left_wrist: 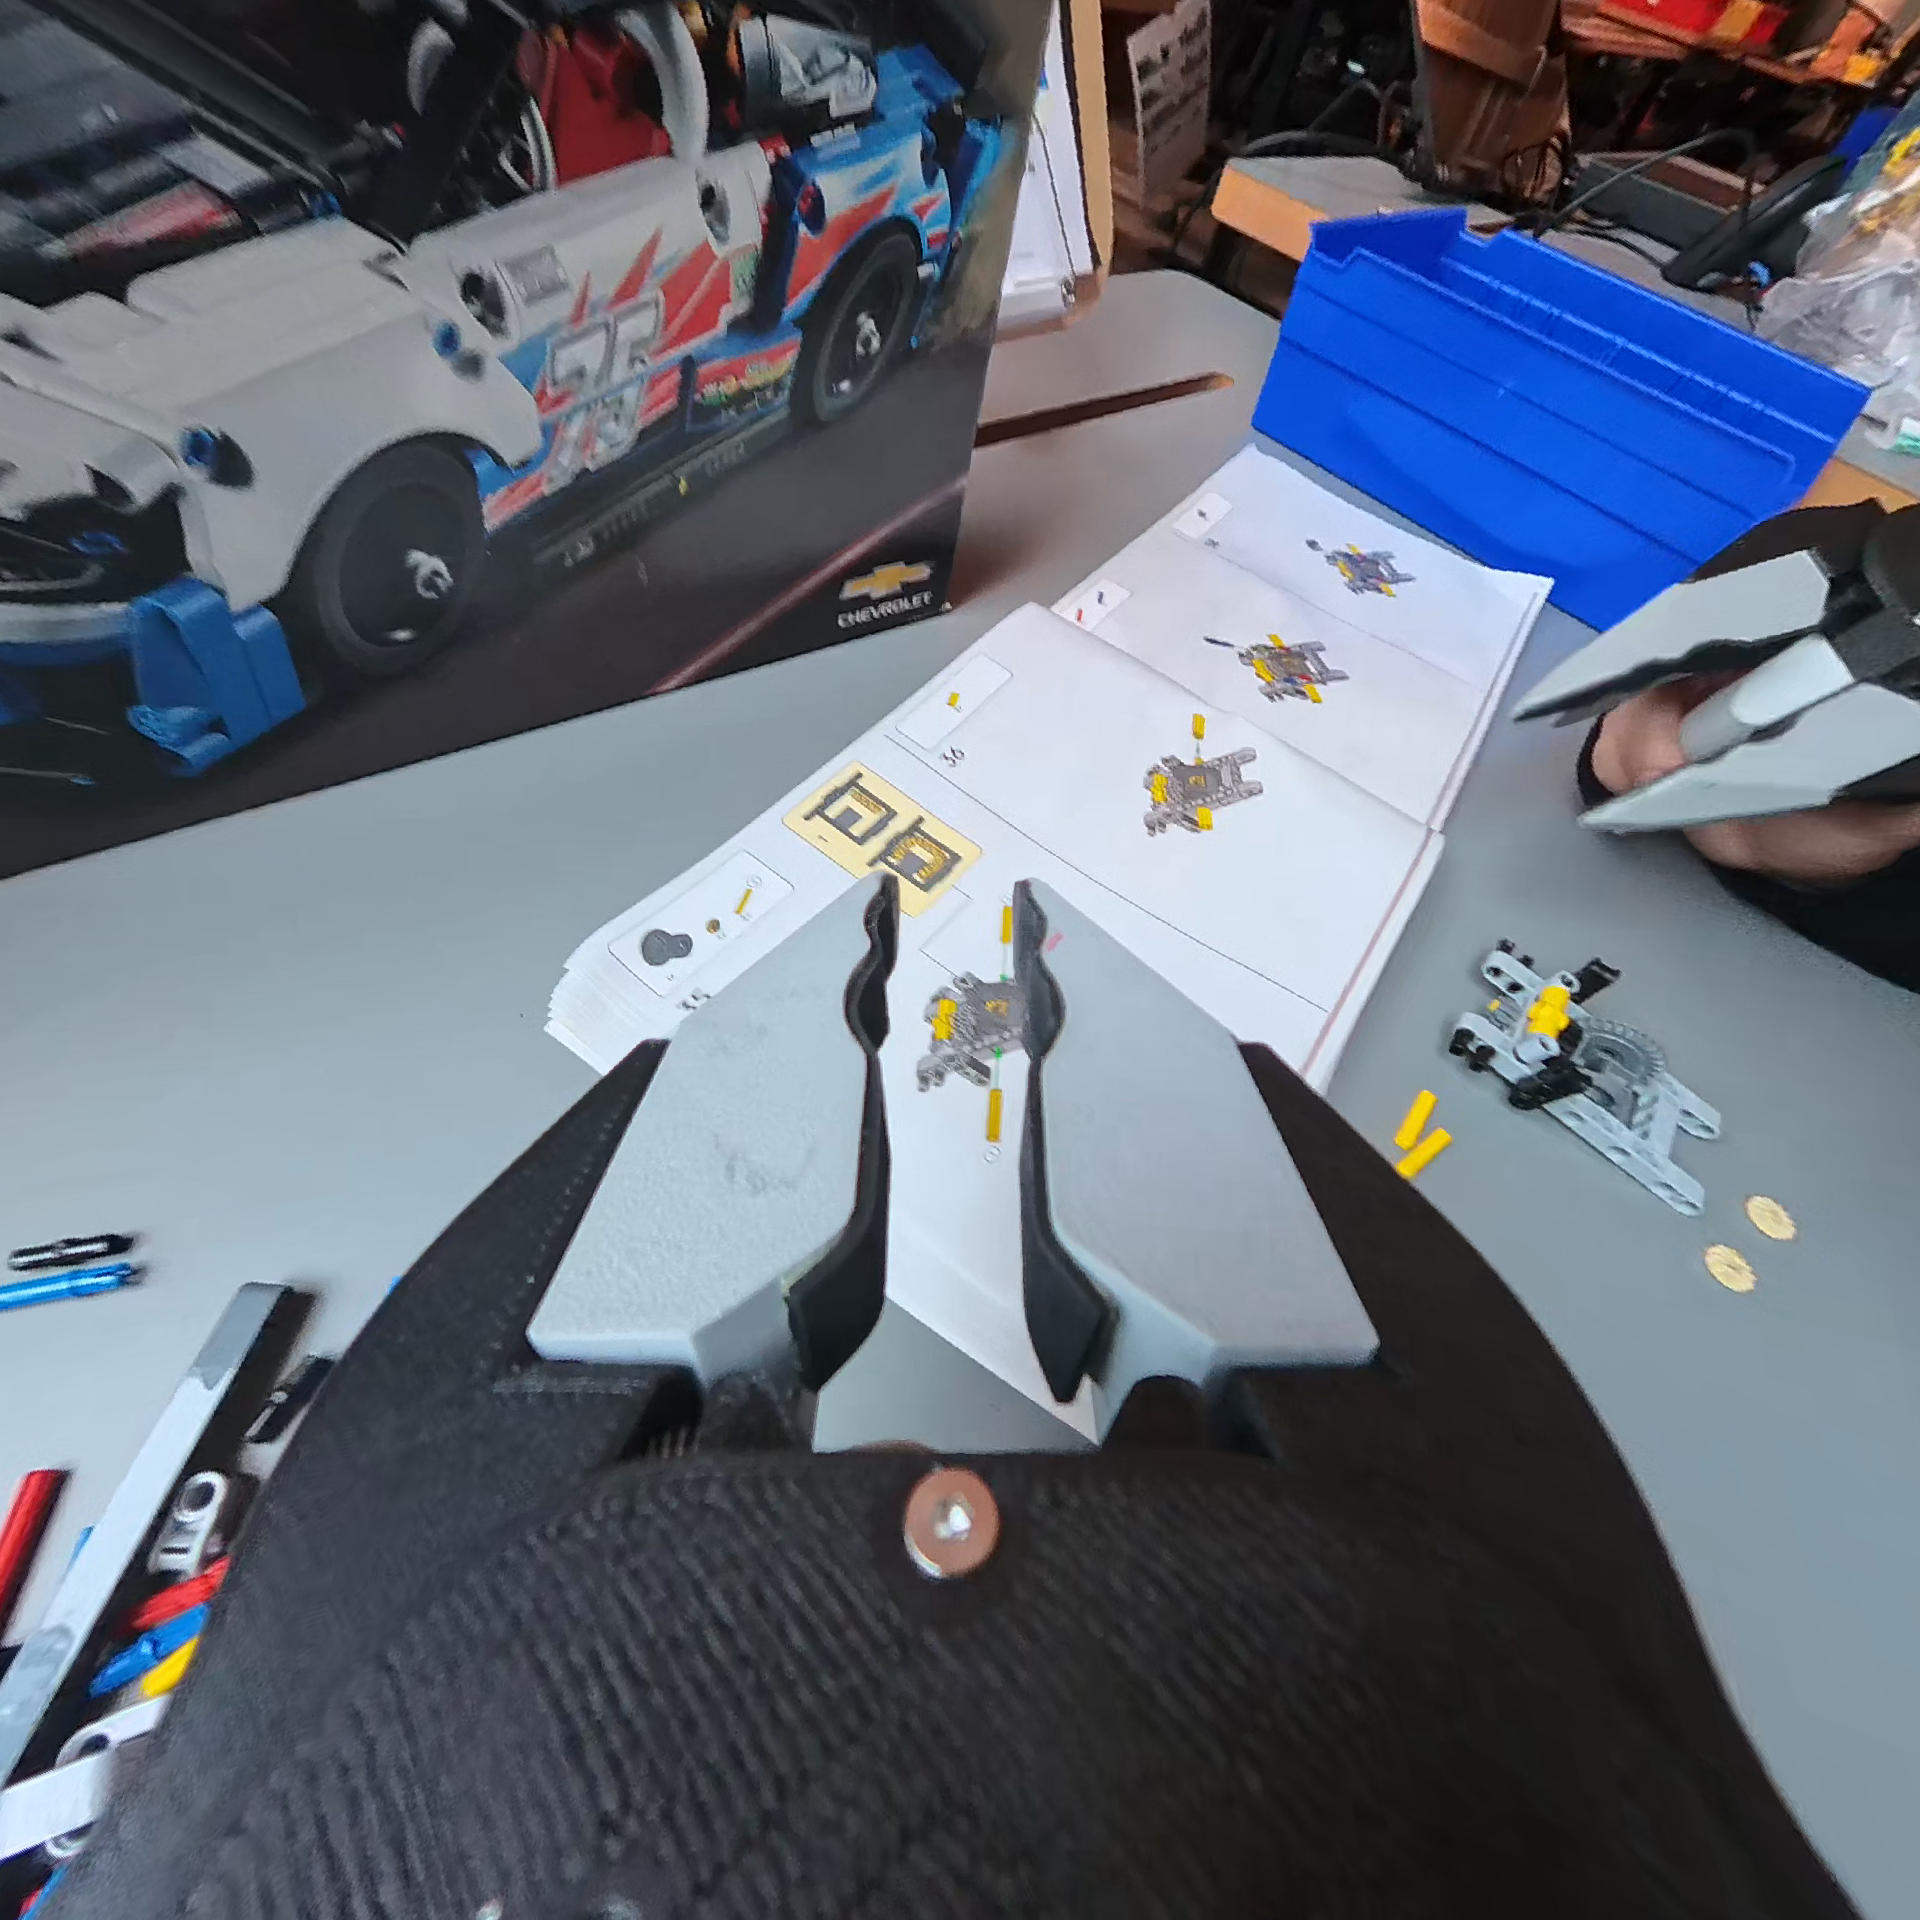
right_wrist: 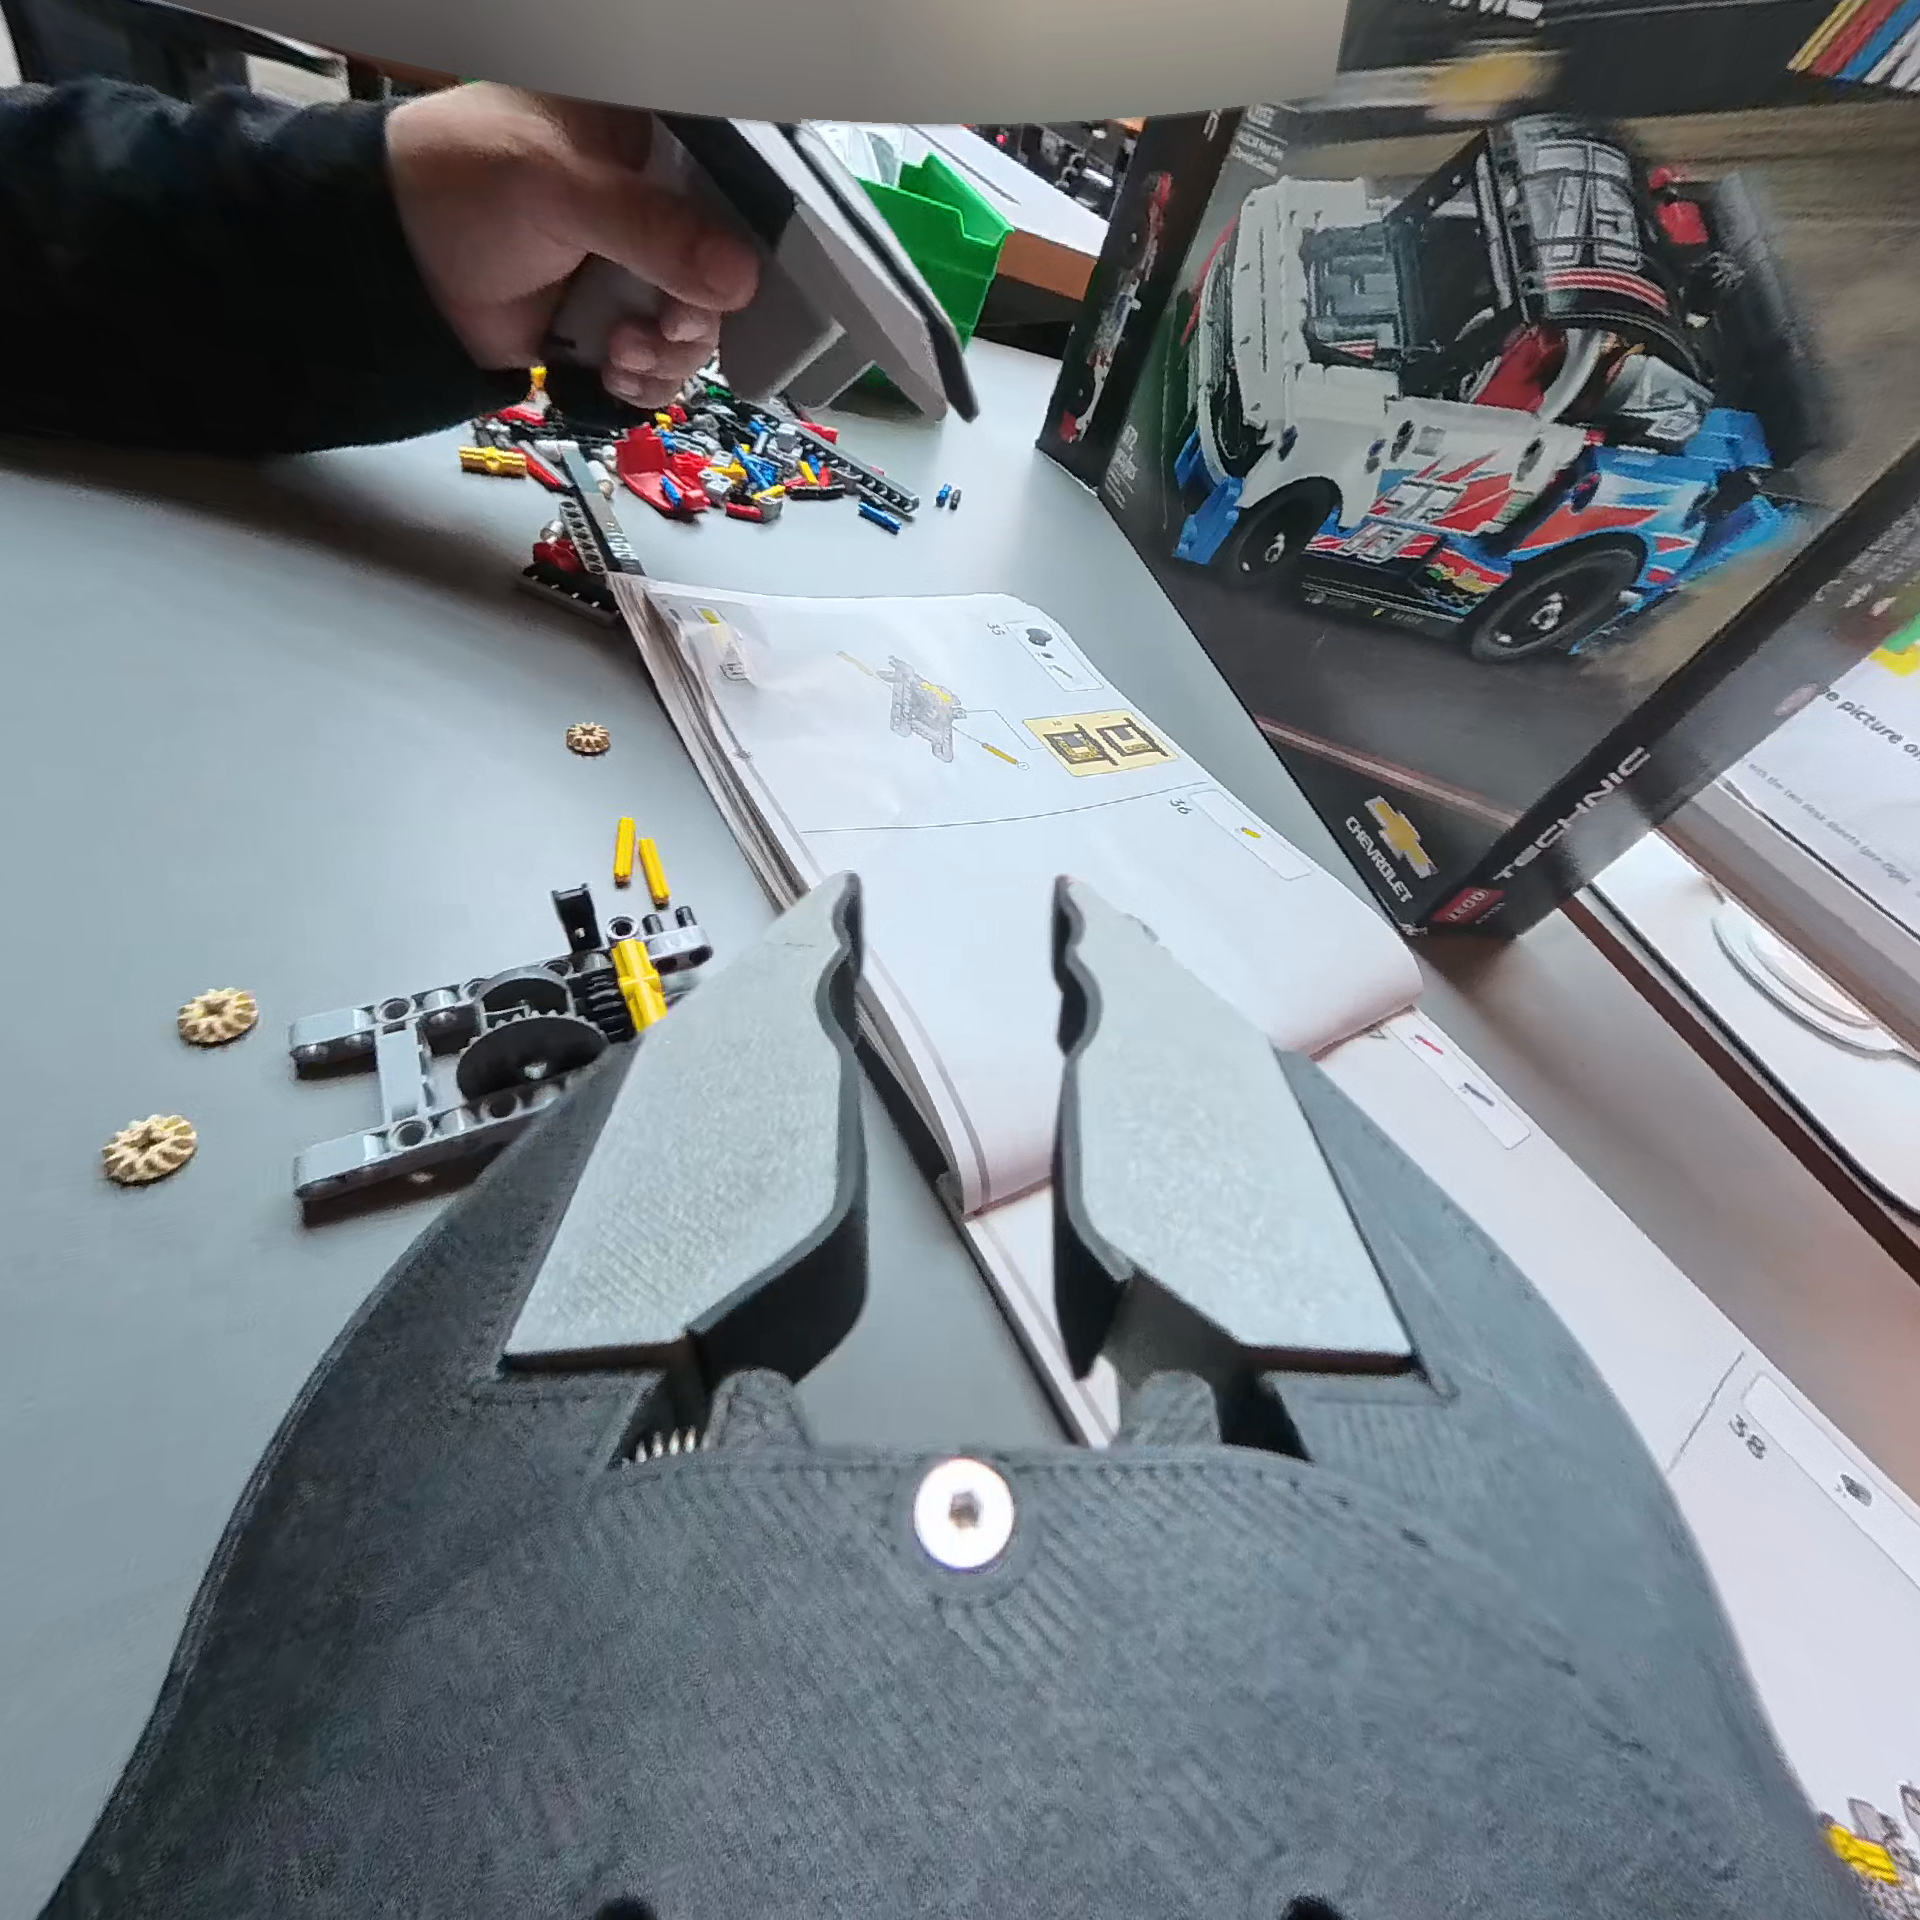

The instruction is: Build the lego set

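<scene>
- A blue plastic bin (left_wrist: 1538, 405) lies tipped on its side on the grey table (left_wrist: 436, 935), at the far end of the open booklet.
- A green bin (right_wrist: 940, 234) stands at the table's far edge.
- Beyond the table, a cluttered wooden workbench (left_wrist: 1262, 208) carries dark cables and a crumpled clear plastic bag (left_wrist: 1849, 281).

Your left claw (left_wrist: 948, 894) has matt grey plastic fingers (left_wrist: 748, 1122) with a faintly grainy print texture, lined with black rubbery pads (left_wrist: 873, 997); its ribbed black body carries a shiny metal screw (left_wrist: 951, 1524). Your table (left_wrist: 364, 987) is smooth, matt grey. The instruction booklet (left_wrist: 1195, 727) is smooth white paper, the box (left_wrist: 468, 364) glossy printed cardboard. The assembly (left_wrist: 1590, 1070) is smooth grey plastic, and the bin (left_wrist: 1538, 416) glossy blue plastic.
</scene>
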Tool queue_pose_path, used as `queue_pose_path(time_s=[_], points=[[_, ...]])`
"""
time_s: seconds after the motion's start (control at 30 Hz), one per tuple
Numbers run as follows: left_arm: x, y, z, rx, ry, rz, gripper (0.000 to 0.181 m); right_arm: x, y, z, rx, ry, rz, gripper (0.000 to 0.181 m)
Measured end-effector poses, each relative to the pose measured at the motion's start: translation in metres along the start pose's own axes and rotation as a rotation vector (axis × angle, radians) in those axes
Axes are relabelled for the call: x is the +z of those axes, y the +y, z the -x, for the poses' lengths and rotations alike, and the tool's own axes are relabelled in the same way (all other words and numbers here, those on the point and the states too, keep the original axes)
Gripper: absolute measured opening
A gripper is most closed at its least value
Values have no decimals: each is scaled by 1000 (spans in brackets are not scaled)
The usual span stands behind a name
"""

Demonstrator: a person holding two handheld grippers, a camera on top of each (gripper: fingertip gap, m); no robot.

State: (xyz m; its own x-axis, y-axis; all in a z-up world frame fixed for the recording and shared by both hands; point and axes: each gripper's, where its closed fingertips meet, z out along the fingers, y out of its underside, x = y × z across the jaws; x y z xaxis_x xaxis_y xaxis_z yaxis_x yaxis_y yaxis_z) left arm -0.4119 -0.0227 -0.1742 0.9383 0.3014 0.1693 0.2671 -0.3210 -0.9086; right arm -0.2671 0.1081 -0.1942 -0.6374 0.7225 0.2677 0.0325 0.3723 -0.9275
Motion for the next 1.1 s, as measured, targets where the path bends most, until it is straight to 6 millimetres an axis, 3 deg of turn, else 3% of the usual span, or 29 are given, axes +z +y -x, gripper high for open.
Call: queue_pose_path(time_s=[0.17,0.33,0.47,0.67,0.83,1.1], points=[[-1,-9,0,34,-16,-80,19,2,5,-12,37,65,35,50],[3,-8,11,89,-93,-86,18,2,14,-23,54,142,84,53],[0,-11,15,63,-98,-120,18,6,7,-29,103,171,66,54],[-1,-8,16,42,-80,-114,18,28,-19,-40,245,135,-57,55],[3,-4,4,19,-24,-92,18,51,-9,-38,277,43,-22,60],[18,15,-5,12,16,-26,18,31,-21,-28,274,-2,-123,47]])
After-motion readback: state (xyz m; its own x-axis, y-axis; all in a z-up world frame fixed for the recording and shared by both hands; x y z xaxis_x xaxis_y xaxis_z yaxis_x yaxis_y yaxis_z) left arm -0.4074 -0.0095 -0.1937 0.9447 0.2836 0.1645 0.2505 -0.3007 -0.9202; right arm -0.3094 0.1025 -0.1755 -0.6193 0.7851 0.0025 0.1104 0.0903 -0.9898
